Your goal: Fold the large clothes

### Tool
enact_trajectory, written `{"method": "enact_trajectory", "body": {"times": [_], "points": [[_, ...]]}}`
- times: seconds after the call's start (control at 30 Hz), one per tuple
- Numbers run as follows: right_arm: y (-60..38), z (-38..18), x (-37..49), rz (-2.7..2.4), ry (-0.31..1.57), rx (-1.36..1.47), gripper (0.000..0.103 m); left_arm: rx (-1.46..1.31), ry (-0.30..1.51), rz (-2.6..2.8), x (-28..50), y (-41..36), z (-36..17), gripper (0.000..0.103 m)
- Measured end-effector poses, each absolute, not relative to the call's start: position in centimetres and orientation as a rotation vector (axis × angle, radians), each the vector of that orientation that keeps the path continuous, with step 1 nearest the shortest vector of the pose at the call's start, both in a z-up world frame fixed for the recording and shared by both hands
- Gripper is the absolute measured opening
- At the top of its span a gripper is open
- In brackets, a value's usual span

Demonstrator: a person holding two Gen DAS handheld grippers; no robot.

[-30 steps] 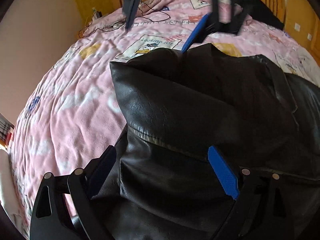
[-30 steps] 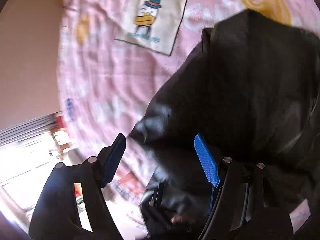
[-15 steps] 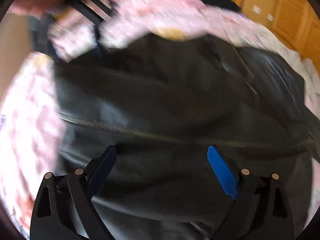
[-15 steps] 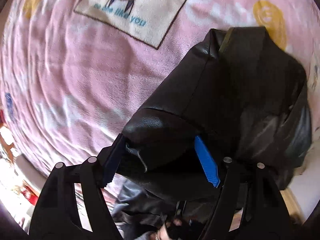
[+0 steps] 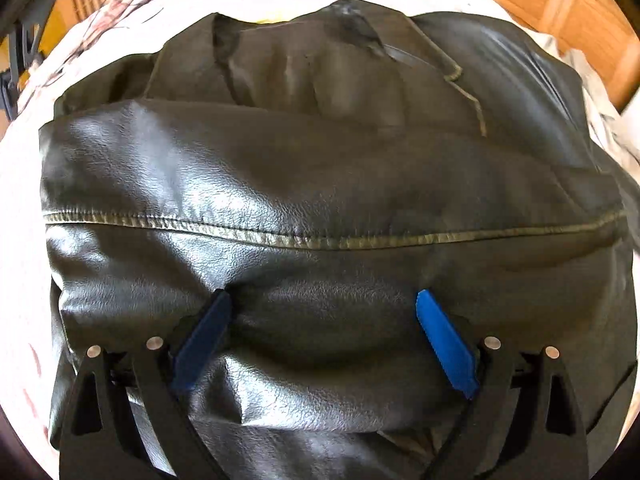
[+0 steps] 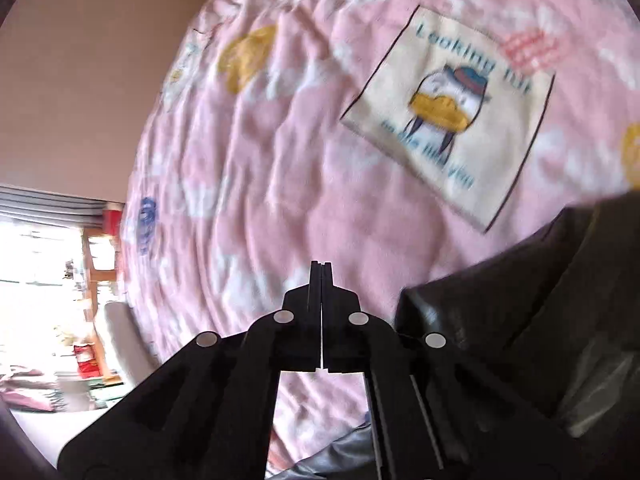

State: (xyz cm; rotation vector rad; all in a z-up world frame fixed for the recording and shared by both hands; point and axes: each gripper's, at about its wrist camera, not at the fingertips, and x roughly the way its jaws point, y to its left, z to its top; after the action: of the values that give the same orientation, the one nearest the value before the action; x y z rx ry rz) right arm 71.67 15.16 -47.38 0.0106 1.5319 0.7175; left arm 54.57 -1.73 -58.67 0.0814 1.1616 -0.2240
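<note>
A black leather jacket (image 5: pixel 320 168) lies folded on the pink bed and fills the left wrist view. My left gripper (image 5: pixel 324 304) is open right over it, with its blue pads (image 5: pixel 444 340) pressed against a bulge of leather near the stitched seam. In the right wrist view the jacket (image 6: pixel 520 312) shows at the lower right. My right gripper (image 6: pixel 321 268) is shut with nothing between its fingers, above the pink blanket just left of the jacket's edge.
The pink blanket (image 6: pixel 280 160) with a cream duck patch (image 6: pixel 448 120) covers the bed. A beige wall (image 6: pixel 80 60) and a bright window side with furniture (image 6: pixel 60 320) lie to the left. Wooden cabinets (image 5: pixel 580 20) stand behind the bed.
My right gripper has let go of the jacket's folded corner, shut, and swung left over the blanket. My left gripper has moved in over the jacket and now presses into the leather.
</note>
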Motion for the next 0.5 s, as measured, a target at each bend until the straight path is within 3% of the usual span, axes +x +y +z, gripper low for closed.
{"method": "enact_trajectory", "body": {"times": [0.1, 0.17, 0.2, 0.23, 0.3, 0.37, 0.43, 0.5], "points": [[16.0, -47.5, 71.8, 0.681, 1.638, -0.074, 0.000, 0.075, 1.161, -0.254, 54.4, -1.5, -58.6, 0.090], [16.7, -47.5, 71.9, 0.570, 1.631, -0.322, 0.008, 0.040, 1.167, -0.261, 54.5, -0.8, -58.3, 0.090], [16.8, -47.2, 72.1, 0.523, 1.599, -0.414, 0.021, 0.028, 1.165, -0.264, 54.5, -0.7, -58.1, 0.090], [16.7, -47.3, 72.2, 0.494, 1.594, -0.440, 0.044, 0.015, 1.168, -0.268, 54.5, -0.5, -58.0, 0.090], [16.1, -47.5, 72.7, 0.413, 1.605, -0.440, 0.070, -0.024, 1.166, -0.281, 54.2, 0.2, -57.5, 0.090], [15.2, -48.0, 73.4, 0.382, 1.648, -0.390, 0.072, -0.127, 1.163, -0.309, 54.3, 1.0, -56.0, 0.074], [14.3, -48.9, 73.9, 0.346, 1.706, -0.350, 0.077, -0.198, 1.141, -0.301, 55.1, 1.5, -54.4, 0.075], [12.6, -50.4, 74.6, 0.305, 1.761, -0.263, 0.077, -0.204, 1.116, -0.306, 56.0, 1.3, -53.6, 0.087]]}}
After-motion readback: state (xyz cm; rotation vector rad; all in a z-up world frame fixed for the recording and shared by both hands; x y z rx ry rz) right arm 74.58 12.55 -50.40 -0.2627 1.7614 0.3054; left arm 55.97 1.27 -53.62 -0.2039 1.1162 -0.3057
